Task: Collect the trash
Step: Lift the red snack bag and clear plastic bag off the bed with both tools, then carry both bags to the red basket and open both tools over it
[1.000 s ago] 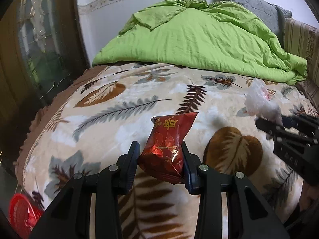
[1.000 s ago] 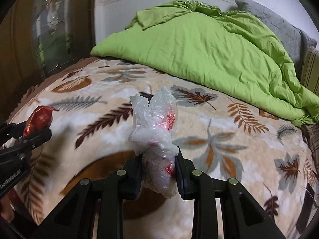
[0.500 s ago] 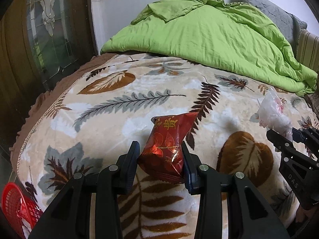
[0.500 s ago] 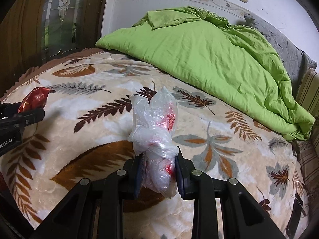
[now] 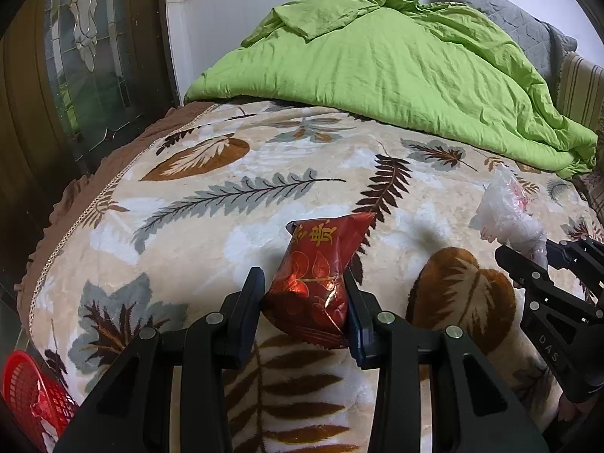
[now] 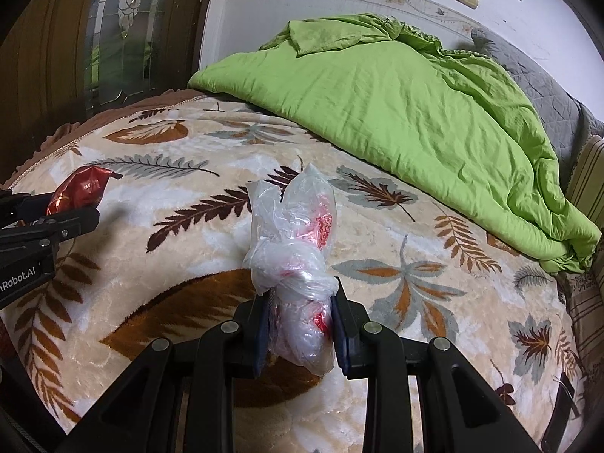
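My left gripper (image 5: 302, 283) is shut on a red foil snack wrapper (image 5: 321, 268) with gold characters, held above the leaf-patterned blanket (image 5: 226, 196). My right gripper (image 6: 300, 294) is shut on a knotted clear plastic bag (image 6: 294, 234) with red scraps inside, also held above the blanket. Each gripper shows in the other view: the right one with its bag (image 5: 506, 215) at the right edge, the left one with its wrapper (image 6: 81, 190) at the left edge. A red mesh basket (image 5: 26, 392) sits low at the bottom left beside the bed.
A crumpled green duvet (image 5: 396, 68) covers the far part of the bed. A dark wooden door with patterned glass (image 5: 87, 45) stands at the left. Grey quilted fabric (image 6: 547, 87) and a striped cushion (image 6: 589, 173) lie at the right. A dark flat object (image 6: 562, 411) rests at the bed's lower right.
Both grippers have pulled back and risen with their trash still held, so more of the bed's left edge shows and the red basket sits lower in the left view.
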The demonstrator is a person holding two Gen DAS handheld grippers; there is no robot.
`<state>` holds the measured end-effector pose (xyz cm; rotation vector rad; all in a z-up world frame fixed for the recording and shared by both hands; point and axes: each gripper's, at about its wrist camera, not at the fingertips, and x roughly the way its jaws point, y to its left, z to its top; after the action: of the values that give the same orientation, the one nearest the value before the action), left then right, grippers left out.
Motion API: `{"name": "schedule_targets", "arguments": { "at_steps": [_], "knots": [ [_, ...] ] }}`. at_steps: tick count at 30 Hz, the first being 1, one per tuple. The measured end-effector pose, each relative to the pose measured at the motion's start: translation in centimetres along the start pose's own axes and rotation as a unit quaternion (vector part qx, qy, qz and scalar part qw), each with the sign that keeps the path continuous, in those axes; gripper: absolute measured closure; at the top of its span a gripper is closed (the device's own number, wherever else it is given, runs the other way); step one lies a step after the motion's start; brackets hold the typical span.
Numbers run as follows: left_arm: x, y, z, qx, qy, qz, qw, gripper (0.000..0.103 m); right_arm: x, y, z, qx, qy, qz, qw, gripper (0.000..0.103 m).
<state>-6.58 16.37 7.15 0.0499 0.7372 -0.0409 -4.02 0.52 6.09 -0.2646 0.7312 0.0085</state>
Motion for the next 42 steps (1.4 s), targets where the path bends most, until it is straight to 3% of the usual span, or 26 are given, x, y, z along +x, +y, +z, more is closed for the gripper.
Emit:
{"name": "schedule_targets", "arguments": {
  "at_steps": [42],
  "knots": [
    [-0.7, 0.2, 0.1, -0.001, -0.01, 0.004, 0.9999, 0.065, -0.1, 1.3, 0.3, -0.003, -0.014, 0.034, 0.999, 0.073]
  ]
}}
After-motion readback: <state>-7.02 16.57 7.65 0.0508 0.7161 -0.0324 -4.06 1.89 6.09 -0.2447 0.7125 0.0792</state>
